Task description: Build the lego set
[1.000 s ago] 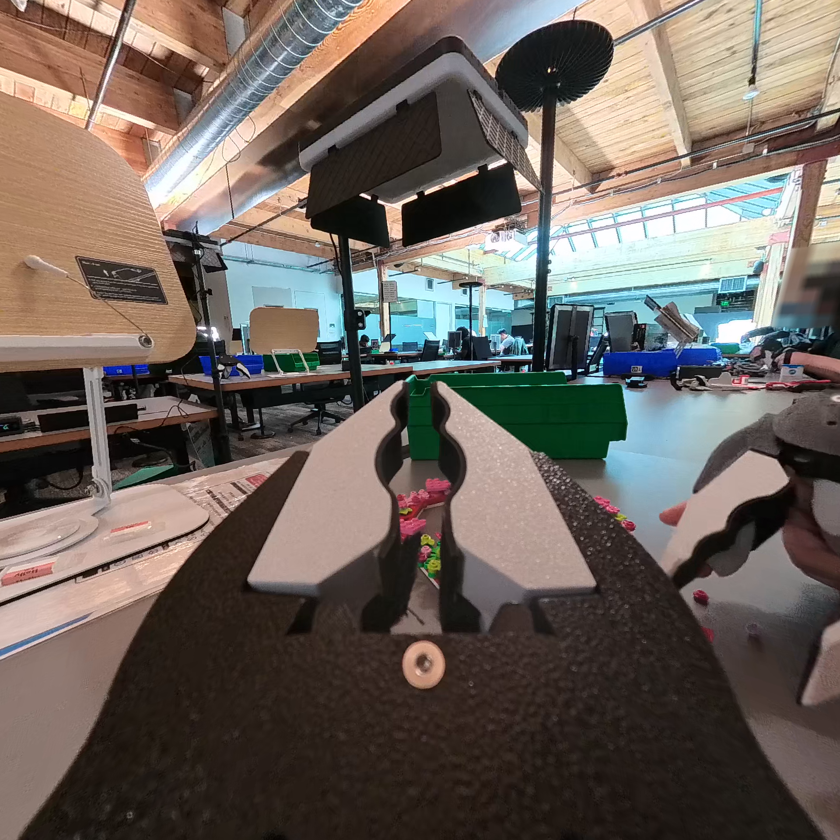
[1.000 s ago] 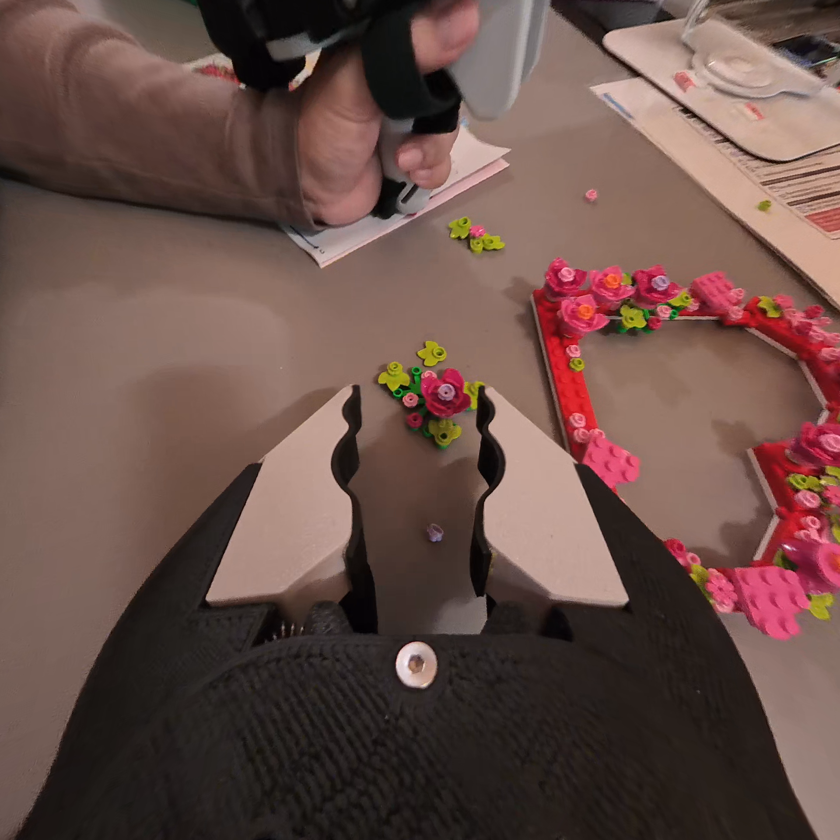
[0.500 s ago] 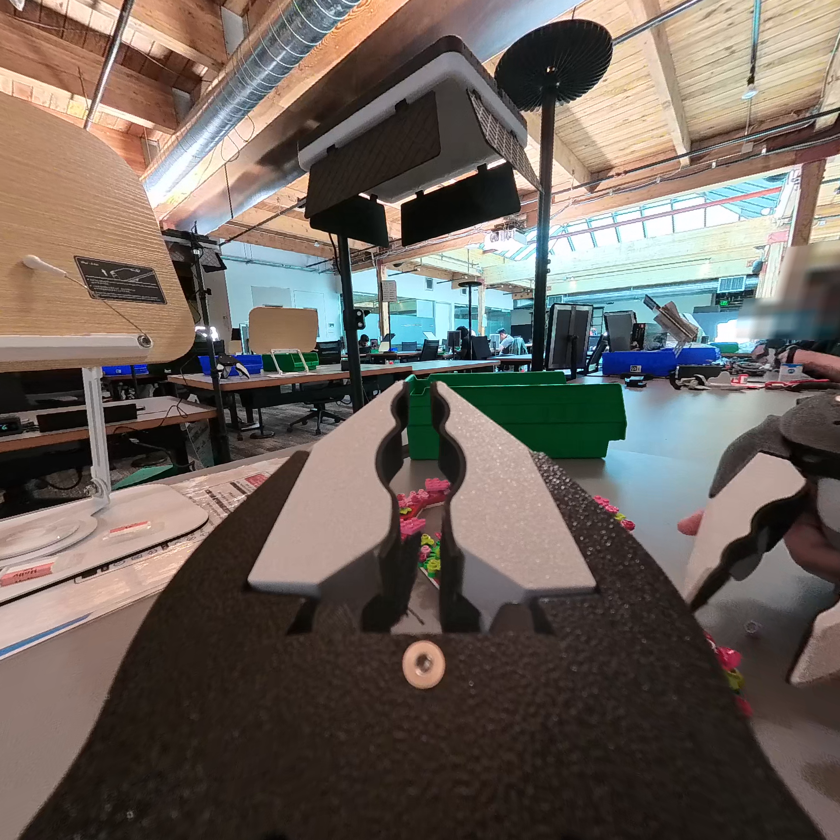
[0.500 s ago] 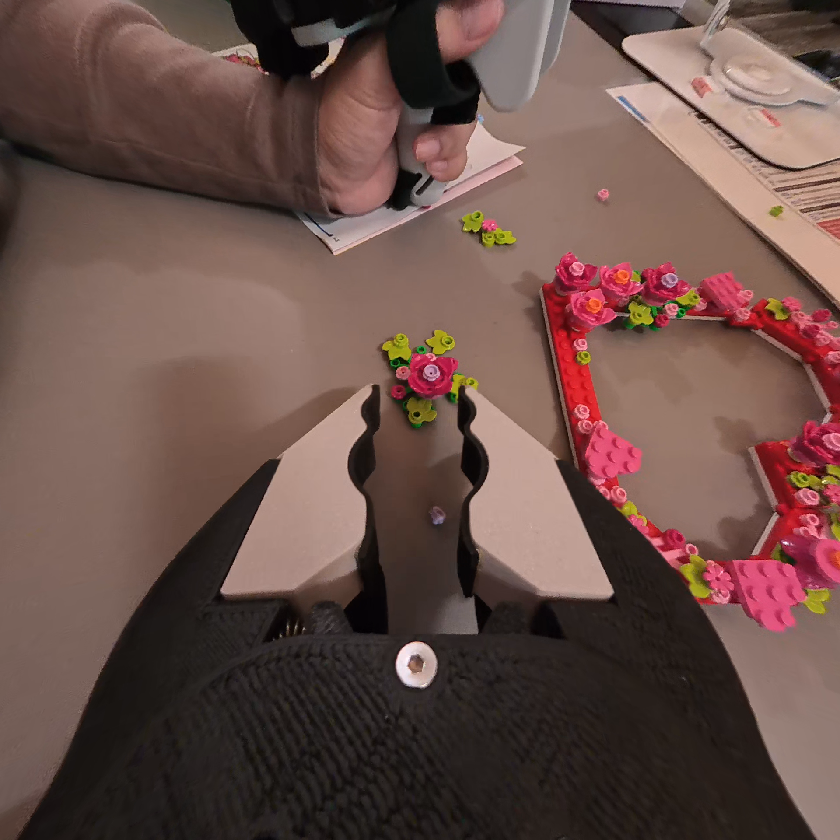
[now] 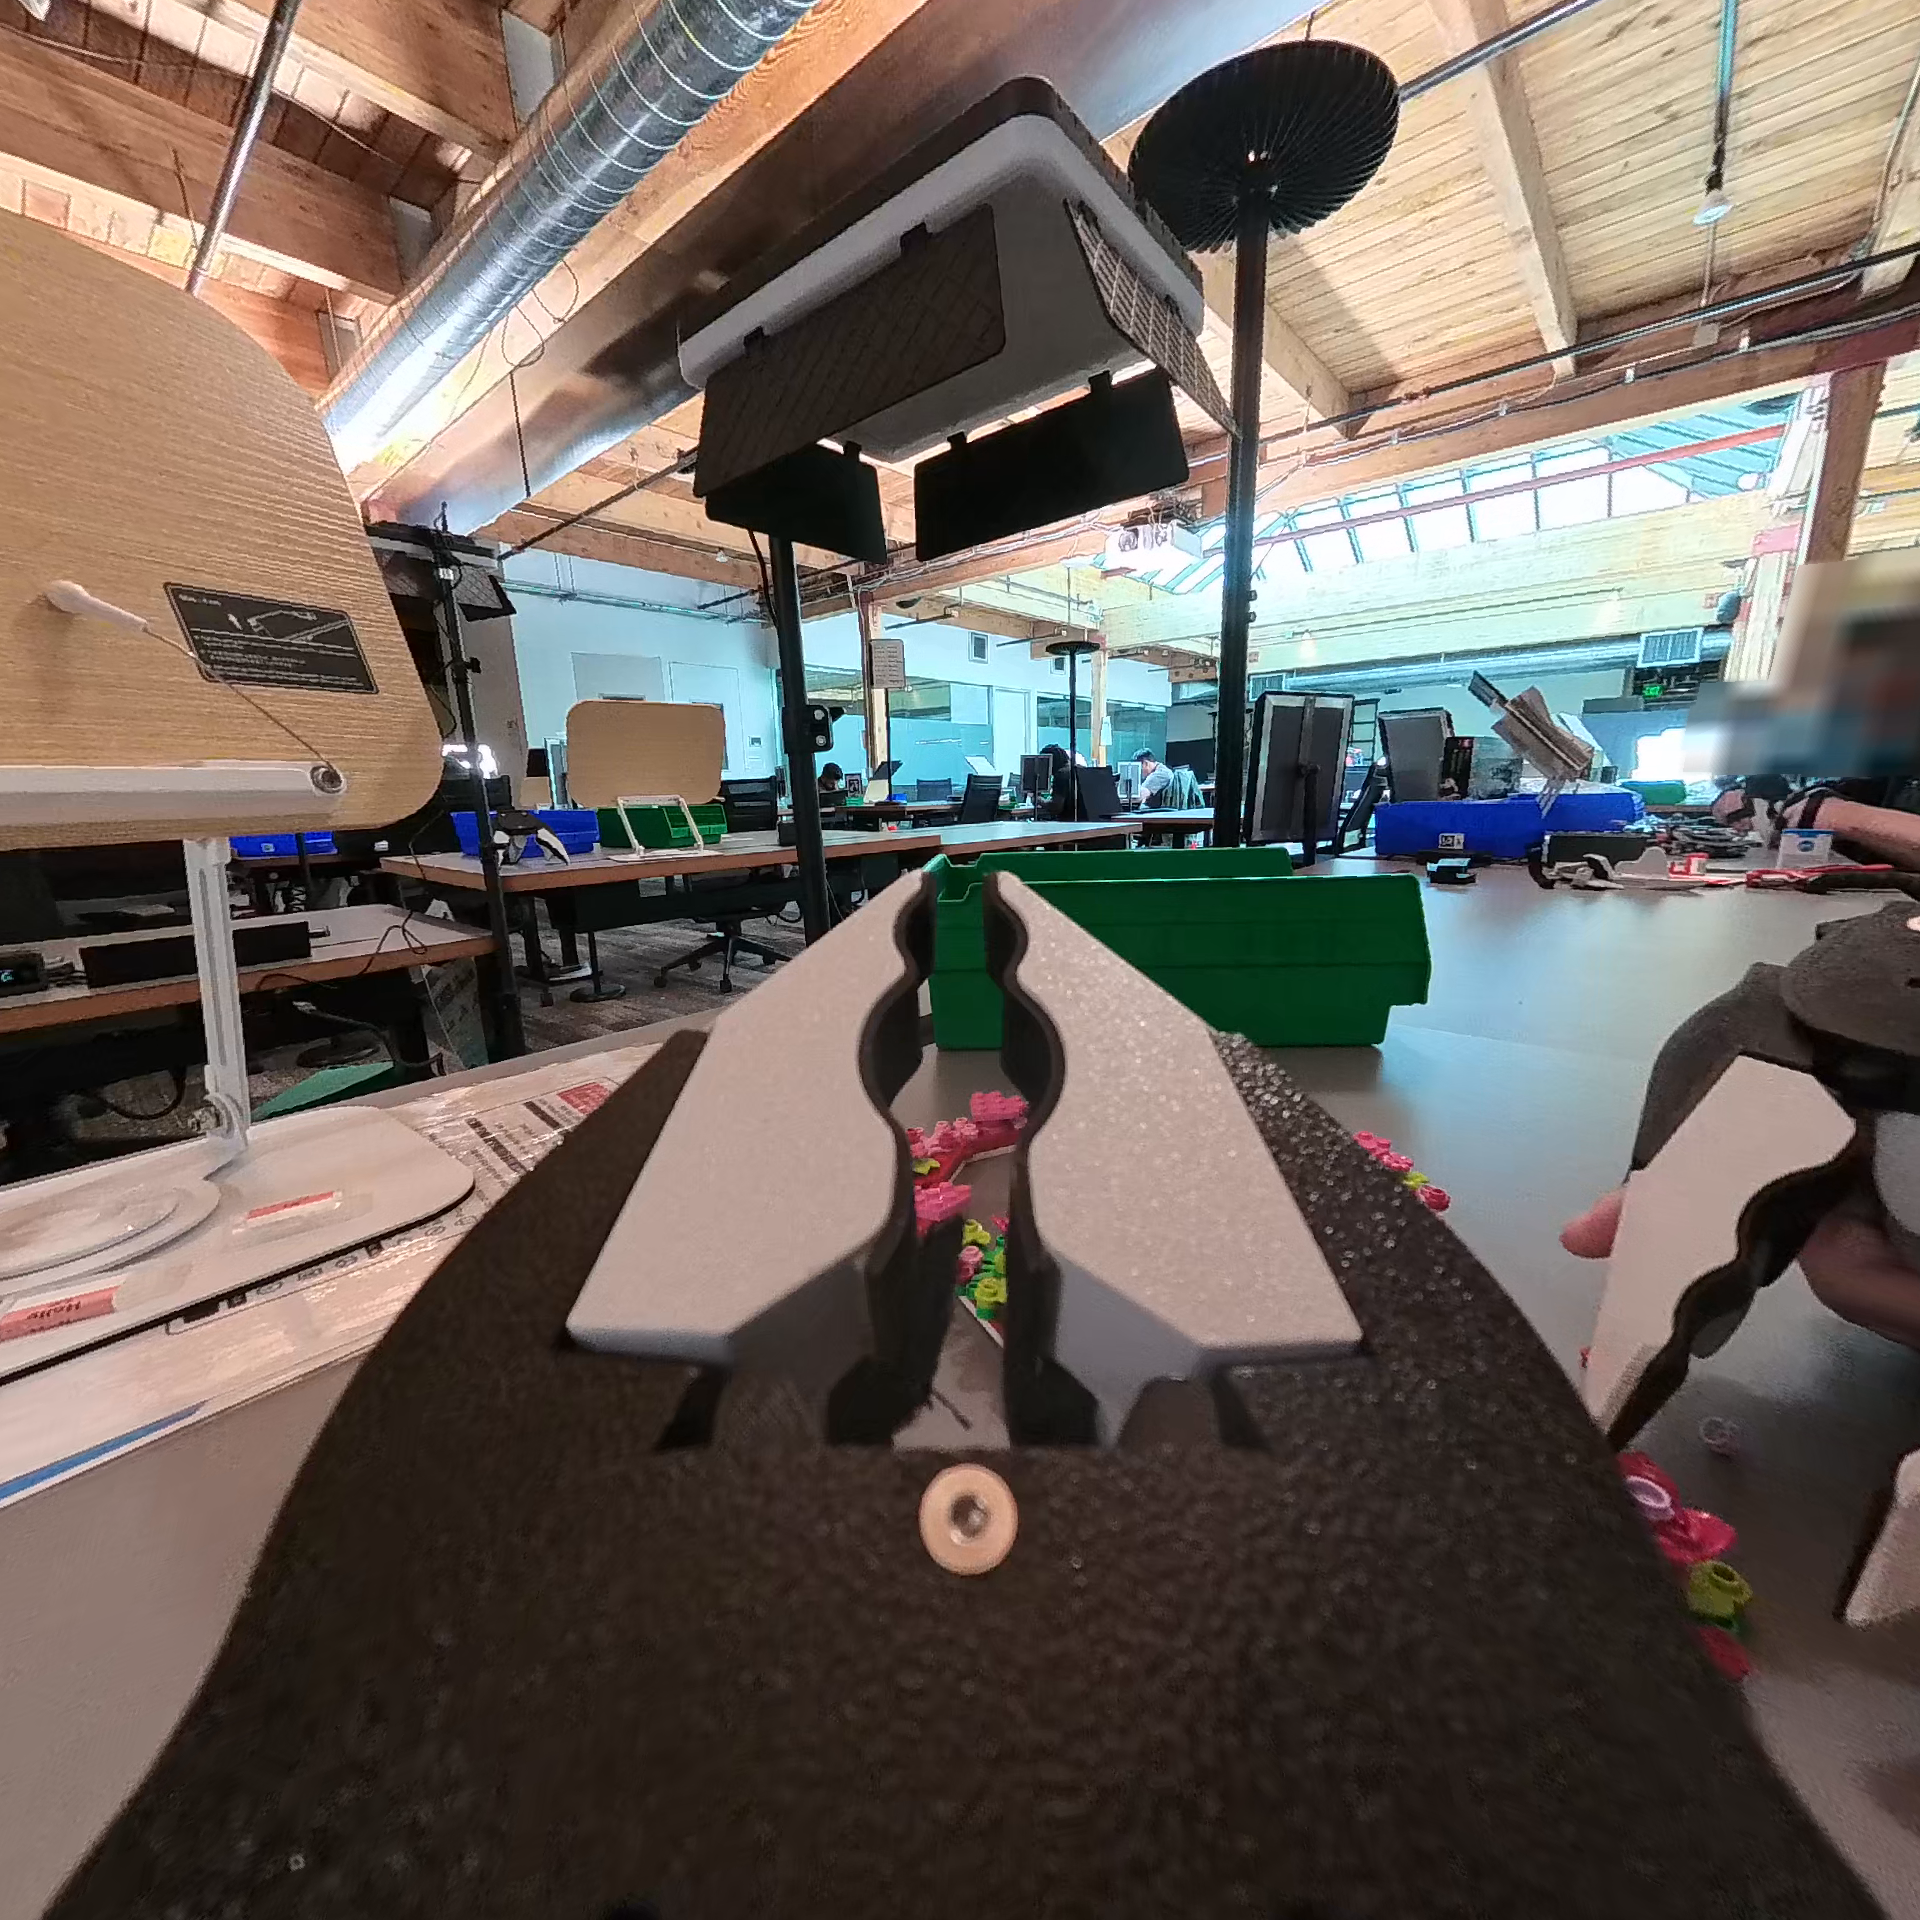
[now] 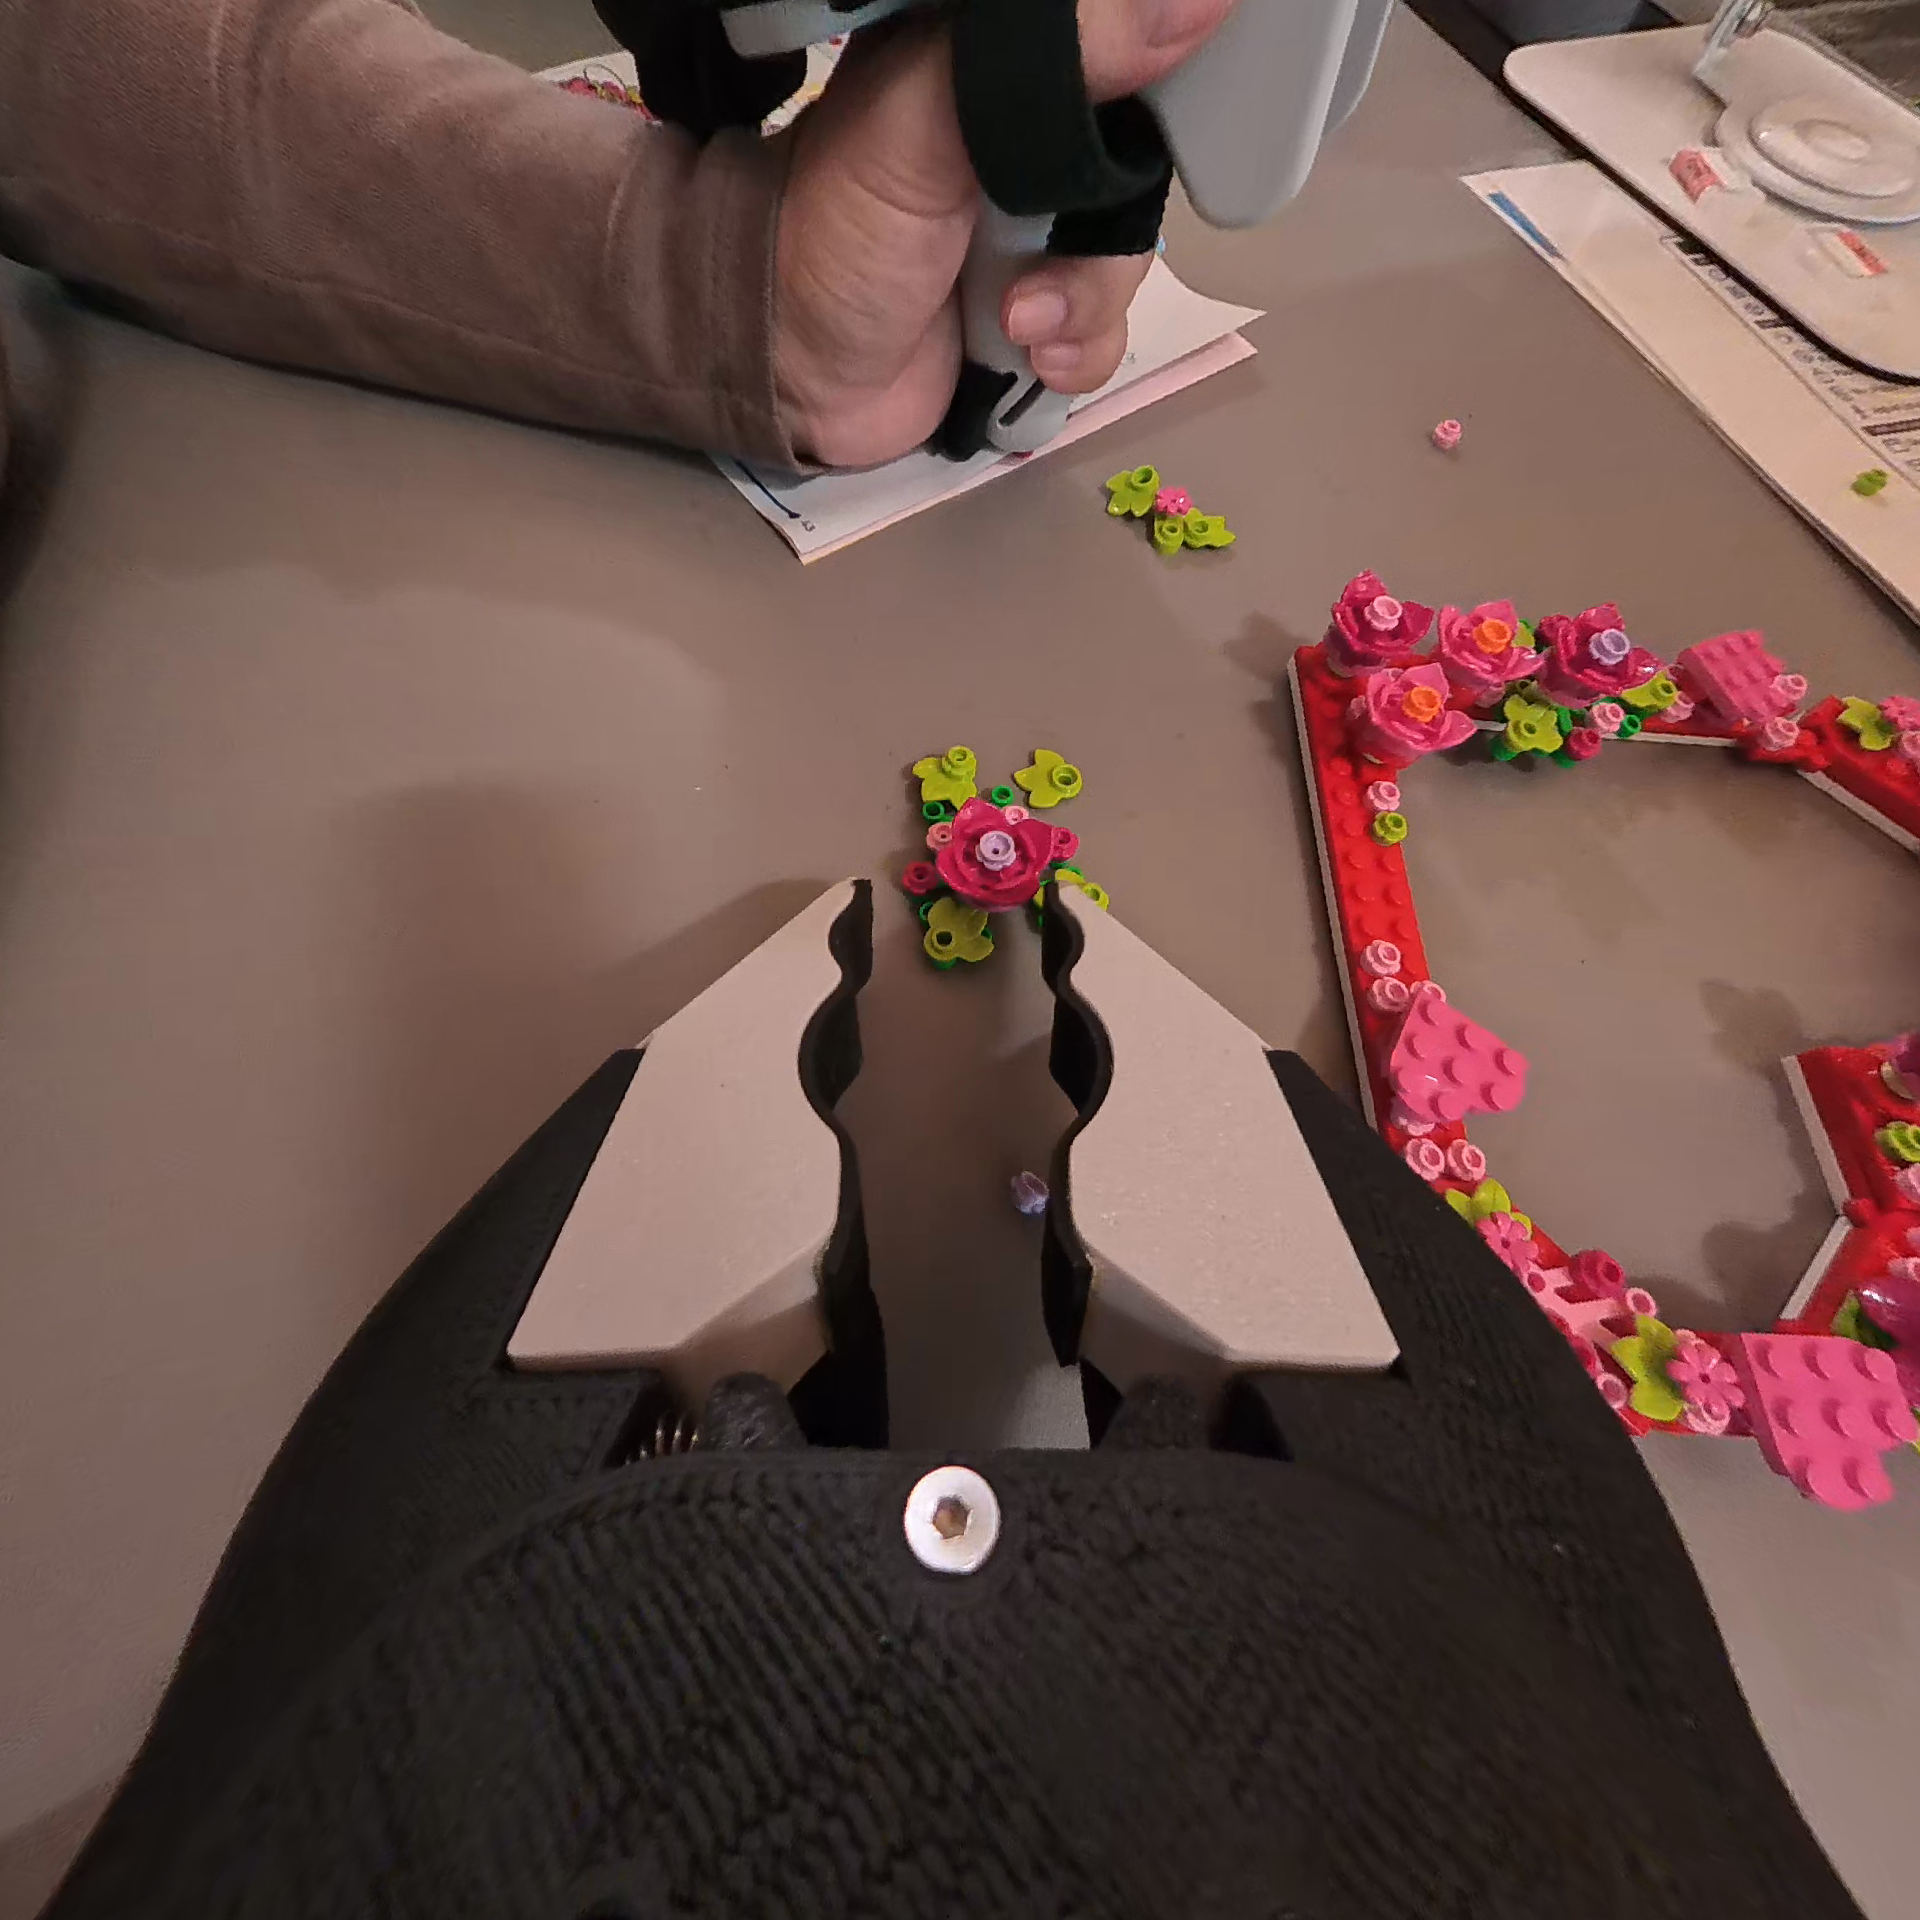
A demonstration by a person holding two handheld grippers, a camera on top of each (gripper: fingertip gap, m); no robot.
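My right gripper (image 6: pixel 958 891) is open with a narrow gap, low over the grey table. A loose flower cluster (image 6: pixel 992 857), a magenta rose on lime leaves, lies just ahead of its fingertips; the right tip is at the cluster's edge. A tiny lilac piece (image 6: pixel 1029 1193) lies on the table between the fingers. The red heart-shaped frame (image 6: pixel 1340 883) with roses and pink plates lies to the right. My left gripper (image 5: pixel 956 883) is held up, slightly open and empty. The frame (image 5: pixel 966 1132) shows through its gap, and the cluster (image 5: pixel 1683 1538) lies at the right.
A hand (image 6: pixel 883 260) holding the left gripper rests on the instruction booklet (image 6: pixel 935 488). A small leaf group (image 6: pixel 1169 514) and a pink stud (image 6: pixel 1446 433) lie beyond. A lamp base (image 6: pixel 1766 156) on paper stands far right. A green bin (image 5: pixel 1195 956) stands behind. Across from one pair of fingers to the other is roughly 20 centimeters.
My right gripper's jaws have narrowed and it has drawn back a little, so the flower cluster is now just ahead of the tips instead of between them. The left gripper has not moved.
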